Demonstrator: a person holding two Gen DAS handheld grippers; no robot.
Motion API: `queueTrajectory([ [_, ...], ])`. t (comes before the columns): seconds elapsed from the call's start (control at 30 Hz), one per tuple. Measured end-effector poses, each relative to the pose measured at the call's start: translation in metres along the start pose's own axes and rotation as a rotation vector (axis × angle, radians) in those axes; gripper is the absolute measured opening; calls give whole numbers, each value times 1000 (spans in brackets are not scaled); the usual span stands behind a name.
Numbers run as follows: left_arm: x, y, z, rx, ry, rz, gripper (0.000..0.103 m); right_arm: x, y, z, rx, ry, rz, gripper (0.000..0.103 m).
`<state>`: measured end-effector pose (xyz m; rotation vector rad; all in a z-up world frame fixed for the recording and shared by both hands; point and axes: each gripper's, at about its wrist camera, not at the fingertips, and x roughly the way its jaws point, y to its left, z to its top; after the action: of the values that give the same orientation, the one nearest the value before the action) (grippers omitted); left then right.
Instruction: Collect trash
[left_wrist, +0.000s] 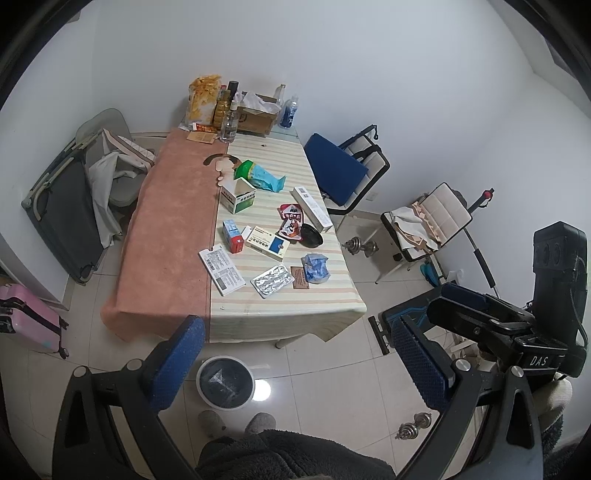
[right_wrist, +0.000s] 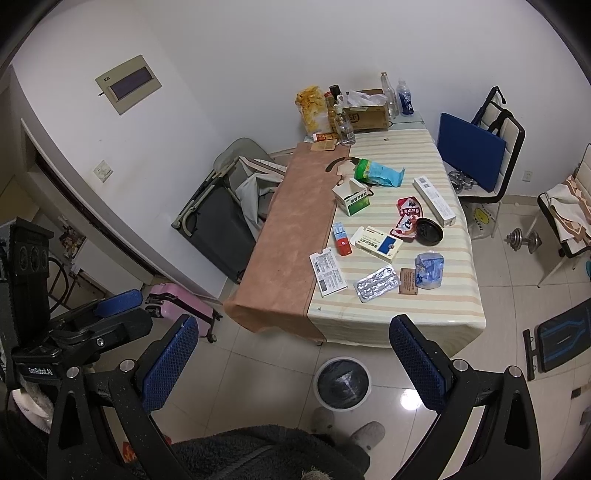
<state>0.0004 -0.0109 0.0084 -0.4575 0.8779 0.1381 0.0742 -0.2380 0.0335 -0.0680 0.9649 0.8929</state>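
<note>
Trash lies scattered on the striped half of the table (left_wrist: 280, 314) (right_wrist: 406, 310): a silver blister pack (left_wrist: 272, 280) (right_wrist: 377, 283), a crumpled blue wrapper (left_wrist: 316, 267) (right_wrist: 428, 270), a red snack pouch (left_wrist: 290, 220) (right_wrist: 408, 216), several medicine boxes such as a white-and-blue one (left_wrist: 264, 243) (right_wrist: 376, 243), and a blue-green bag (left_wrist: 258, 175) (right_wrist: 378, 172). A round white trash bin (left_wrist: 225, 382) (right_wrist: 341, 382) with a dark liner stands on the floor before the table. My left gripper (left_wrist: 295, 363) and right gripper (right_wrist: 295, 363) are both open, empty, held high and short of the table.
Bottles, a chip bag and a cardboard box (left_wrist: 255, 114) stand at the table's far end. Chairs (left_wrist: 343, 170) and dumbbells (left_wrist: 360, 247) are on the right, a folded cot (left_wrist: 66, 218) and a pink suitcase (left_wrist: 27, 321) on the left. My slippered feet (left_wrist: 236, 424) are near the bin.
</note>
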Motion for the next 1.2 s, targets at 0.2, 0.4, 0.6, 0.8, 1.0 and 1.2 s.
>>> queueTrajectory([
  [0.2, -1, 1, -1, 1, -1, -3, 103, 1, 0, 0, 0, 2, 1, 103],
  [0.4, -1, 1, -2, 0, -2, -5, 103, 2, 1, -1, 1, -1, 1, 103],
  [0.6, -2, -4, -5, 1, -1, -6, 103, 2, 1, -2, 2, 0, 0, 103],
  [0.8, -2, -14, -5, 4, 3, -13, 103, 4, 1, -3, 0, 2, 0, 103],
  [1.0, 6, -14, 5, 7, 8, 23, 103, 16, 6, 4, 35, 3, -6, 103],
  [1.2, 76, 4, 34, 49, 4, 316, 103, 55, -25, 23, 148, -3, -122, 103],
])
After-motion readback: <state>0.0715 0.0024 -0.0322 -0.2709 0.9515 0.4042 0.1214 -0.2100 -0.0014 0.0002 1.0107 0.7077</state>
